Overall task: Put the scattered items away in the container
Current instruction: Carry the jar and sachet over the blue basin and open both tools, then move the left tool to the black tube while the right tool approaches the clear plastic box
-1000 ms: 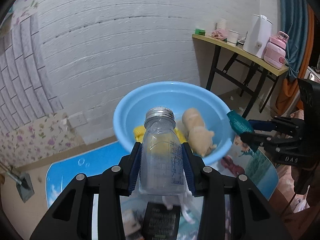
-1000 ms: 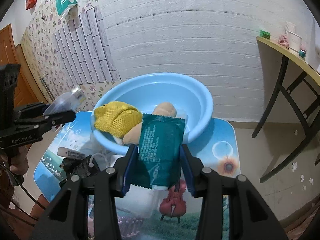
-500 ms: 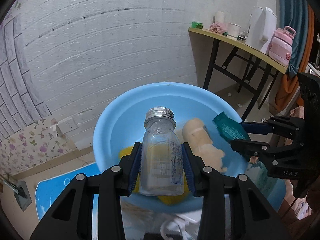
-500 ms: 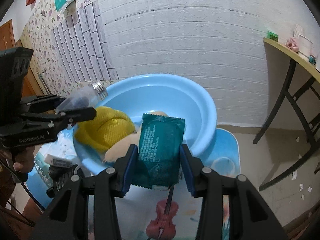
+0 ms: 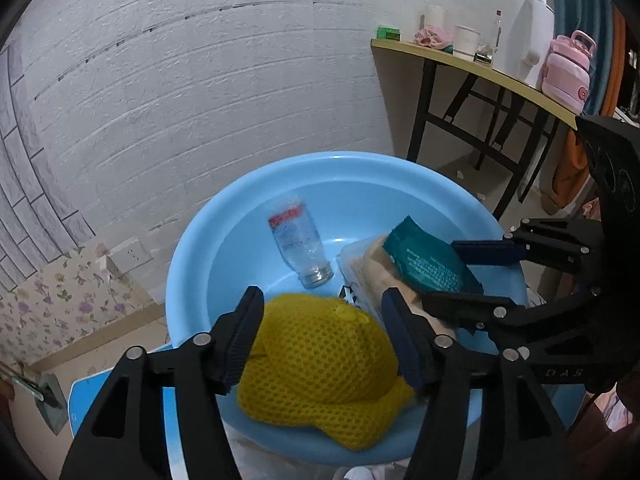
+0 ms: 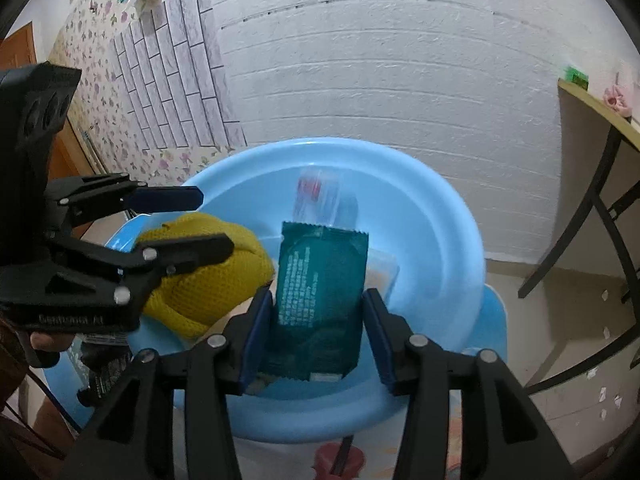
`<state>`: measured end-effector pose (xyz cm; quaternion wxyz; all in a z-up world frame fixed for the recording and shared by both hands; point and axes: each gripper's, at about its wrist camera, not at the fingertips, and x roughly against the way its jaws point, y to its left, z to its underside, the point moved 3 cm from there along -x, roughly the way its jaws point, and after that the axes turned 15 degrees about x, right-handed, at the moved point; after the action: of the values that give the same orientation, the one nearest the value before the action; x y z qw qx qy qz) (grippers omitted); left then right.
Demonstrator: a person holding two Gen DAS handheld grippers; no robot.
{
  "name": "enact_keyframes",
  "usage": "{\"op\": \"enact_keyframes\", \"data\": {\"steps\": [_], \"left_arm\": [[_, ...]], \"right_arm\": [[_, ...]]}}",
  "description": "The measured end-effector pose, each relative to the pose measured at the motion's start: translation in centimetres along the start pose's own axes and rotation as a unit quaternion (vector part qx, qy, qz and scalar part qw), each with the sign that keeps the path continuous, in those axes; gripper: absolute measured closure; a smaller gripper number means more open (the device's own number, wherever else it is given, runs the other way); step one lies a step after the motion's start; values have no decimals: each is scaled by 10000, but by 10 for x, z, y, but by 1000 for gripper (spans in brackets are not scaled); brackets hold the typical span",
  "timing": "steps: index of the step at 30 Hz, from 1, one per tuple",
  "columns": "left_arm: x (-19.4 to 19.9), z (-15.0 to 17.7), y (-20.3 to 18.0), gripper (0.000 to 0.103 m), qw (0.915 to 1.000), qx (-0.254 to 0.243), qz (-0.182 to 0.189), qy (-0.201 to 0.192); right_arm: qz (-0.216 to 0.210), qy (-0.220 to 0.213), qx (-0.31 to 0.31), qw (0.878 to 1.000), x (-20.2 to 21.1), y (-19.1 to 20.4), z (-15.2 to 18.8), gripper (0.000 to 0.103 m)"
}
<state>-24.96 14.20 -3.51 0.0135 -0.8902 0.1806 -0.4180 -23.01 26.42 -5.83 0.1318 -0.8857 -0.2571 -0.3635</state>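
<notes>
The left tongs (image 5: 320, 330) are opening and now empty: the clear glass bottle (image 5: 299, 242) they held a moment ago lies tipped inside the blue basin (image 5: 400, 172), far of the yellow mesh cap (image 5: 320, 368). The right tongs (image 6: 318, 342) are opening, the green packet (image 6: 320, 300) between them, over the basin's near right. That item looks about to drop in too.
</notes>
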Motion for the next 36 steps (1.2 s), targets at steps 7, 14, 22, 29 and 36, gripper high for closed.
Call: {"op": "enact_keyframes", "data": {"steps": [7, 14, 22, 29, 36], "left_arm": [[18, 10, 12, 33, 9996, 257, -55, -58], [47, 31, 25, 22, 9987, 403, -277, -161], [92, 50, 33, 19, 9962, 404, -608, -485], [129, 63, 33, 13, 9939, 415, -637, -801], [164, 83, 44, 8, 9898, 789, -555, -1047]], "right_arm": [[143, 149, -42, 9998, 5, 1, -1, 48], [131, 216, 21, 9997, 21, 17, 2, 40], [465, 90, 179, 9987, 52, 43, 4, 37], [1004, -959, 19, 9903, 117, 54, -10, 37], [878, -713, -61, 9936, 123, 72, -7, 36]]}}
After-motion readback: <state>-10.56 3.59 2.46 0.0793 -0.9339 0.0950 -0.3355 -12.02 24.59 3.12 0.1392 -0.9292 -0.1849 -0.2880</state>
